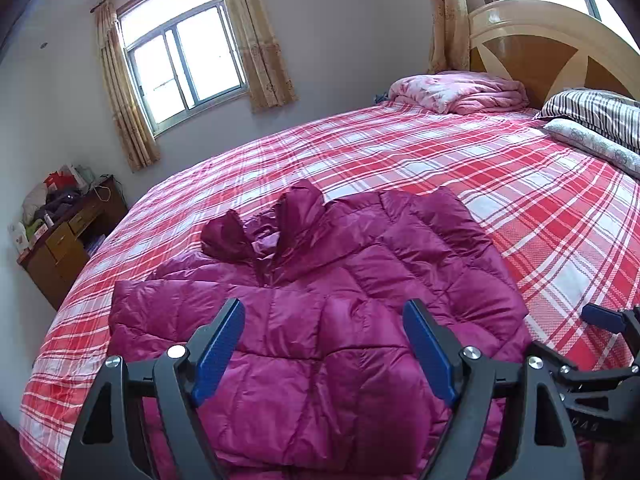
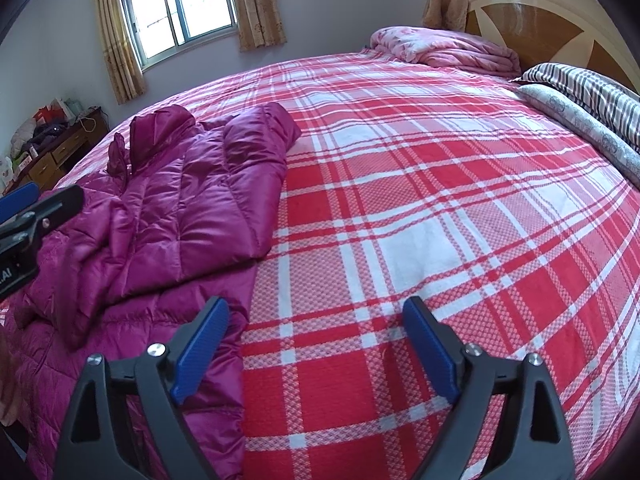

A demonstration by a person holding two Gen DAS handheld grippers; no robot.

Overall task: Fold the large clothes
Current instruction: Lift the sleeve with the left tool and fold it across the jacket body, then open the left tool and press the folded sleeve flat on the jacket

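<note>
Both jaws spread, empty: left gripper [image 1: 324, 344] over magenta quilted puffer jacket [image 1: 320, 304], right gripper [image 2: 316, 344] at its hem. Slick padded fabric may slip a shallow pinch.

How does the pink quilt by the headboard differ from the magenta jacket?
The quilt is pale pink with a floral print; the jacket is plain glossy magenta, stitched in puffy panels. The quilt sits bundled at the headboard; the jacket lies spread flat beneath the open left gripper and beside the open right gripper. Both rest on the plaid bedspread.
</note>
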